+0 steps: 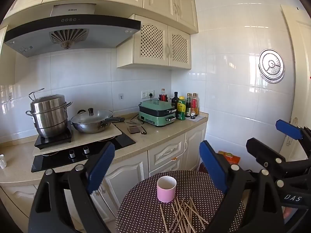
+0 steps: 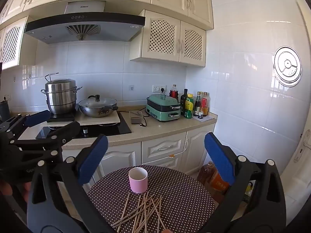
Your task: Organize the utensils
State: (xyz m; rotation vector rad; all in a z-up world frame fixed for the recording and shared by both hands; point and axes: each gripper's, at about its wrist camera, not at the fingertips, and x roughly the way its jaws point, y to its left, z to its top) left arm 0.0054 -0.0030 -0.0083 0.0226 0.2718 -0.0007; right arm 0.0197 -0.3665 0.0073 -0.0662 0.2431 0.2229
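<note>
A pink cup [image 1: 166,189] stands upright and empty on a small round table with a brown polka-dot cloth [image 1: 140,209]. Several thin wooden sticks [image 1: 182,213] lie in a loose pile just in front of the cup. My left gripper [image 1: 157,169] is open and empty, held above the table behind the cup. The right gripper shows at the right edge of the left wrist view [image 1: 272,137], also open. In the right wrist view the cup [image 2: 138,182] and sticks [image 2: 141,211] lie below my open right gripper [image 2: 155,156]; the left gripper [image 2: 48,122] is at the left.
A kitchen counter [image 1: 155,136] runs behind the table, with a steel steamer pot [image 1: 48,114], a lidded wok [image 1: 93,120], a green electric cooker [image 1: 157,114] and several bottles [image 1: 186,106]. Cabinets sit below. A tiled wall is at the right, bags on the floor [image 2: 215,178].
</note>
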